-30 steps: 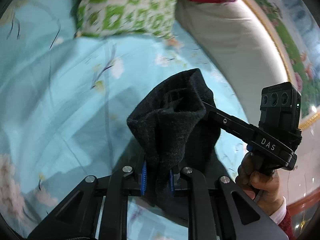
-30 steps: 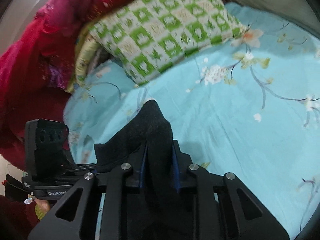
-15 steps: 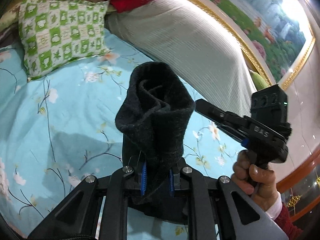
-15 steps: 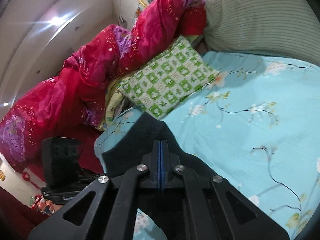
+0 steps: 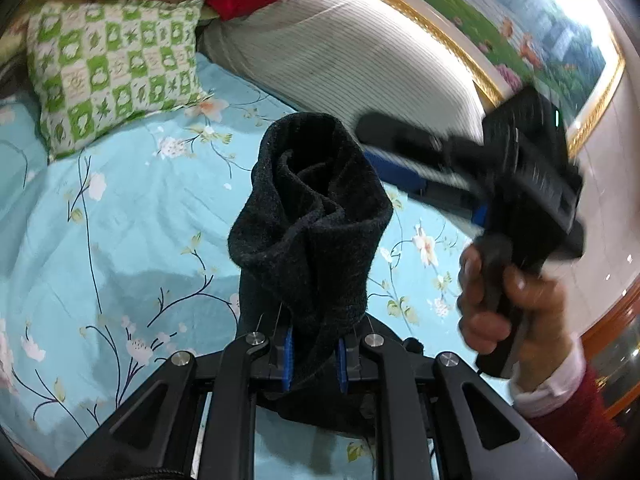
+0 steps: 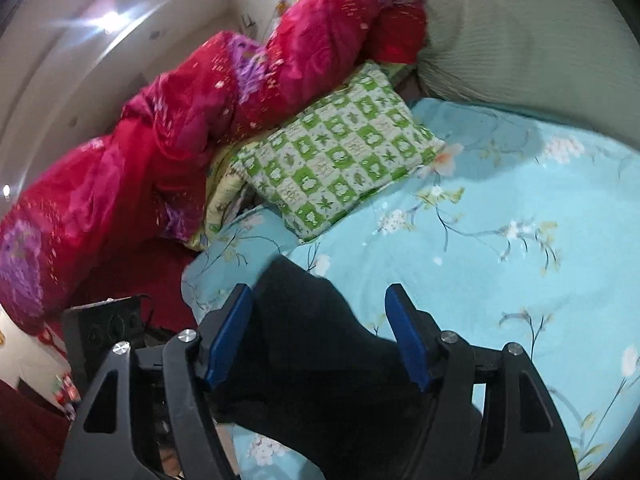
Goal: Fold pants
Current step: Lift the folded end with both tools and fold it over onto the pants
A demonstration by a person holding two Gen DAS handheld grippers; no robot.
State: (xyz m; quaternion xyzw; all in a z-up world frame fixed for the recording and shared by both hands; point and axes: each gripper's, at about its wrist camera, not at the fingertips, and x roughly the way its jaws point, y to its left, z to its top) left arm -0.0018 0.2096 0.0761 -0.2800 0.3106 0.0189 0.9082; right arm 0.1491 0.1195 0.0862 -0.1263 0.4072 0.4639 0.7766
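While a light-blue bedsheet (image 5: 120, 216) printed with white blossoms and dark twigs is spreading across the whole work surface, the left gripper (image 5: 313, 354) is pinching a bunched fold of the black pants (image 5: 312, 216) between its blue pads, its jaws closed tight on the cloth. That fold is standing up above the gripper like a rolled tube, raised off the sheet. Off to the right in the left wrist view, the right gripper (image 5: 396, 152) is showing blurred, held in a hand (image 5: 508, 300) with a red sleeve and white cuff. Seen from its own camera, the right gripper (image 6: 320, 336) is standing wide open, gripping nothing, with the black pants (image 6: 312, 360) lying between and beneath its spread fingers. A green-and-white checked pillow (image 6: 340, 164) is resting at the head of the bed, a crumpled red quilt (image 6: 168, 152) is piling up beside it, and a ribbed cream headboard (image 5: 352, 60) is curving behind, under a gold-framed landscape mural (image 5: 520, 28).
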